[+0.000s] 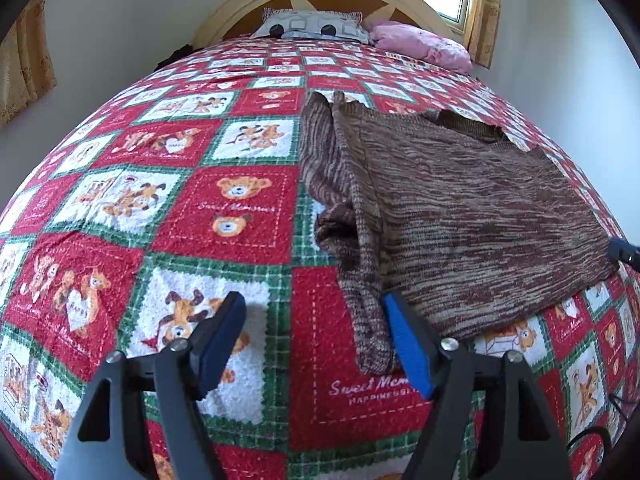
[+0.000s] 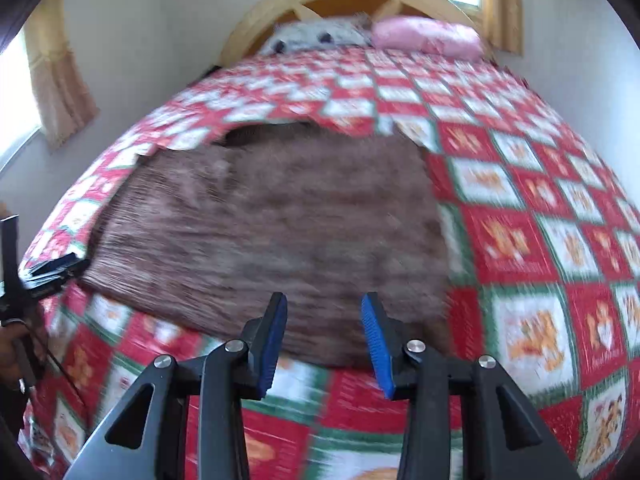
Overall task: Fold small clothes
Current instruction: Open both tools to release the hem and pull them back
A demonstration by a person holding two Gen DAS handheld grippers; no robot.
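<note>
Currently the left gripper [image 1: 314, 344] hovers with jaws wide apart and empty beside the dangling sleeve [image 1: 366, 320], and the right gripper [image 2: 324, 344], jaws partly open and empty, hangs over the near hem of the sweater [image 1: 460, 208]. Folding looks barely begun: the sweater lies mostly flat on the quilt [image 1: 160, 200], one sleeve folded in along its left side, further folds still needed. Ample open quilt lies left and beyond, up to the pillows [image 1: 420, 42]; the bed's right edge is near.
</note>
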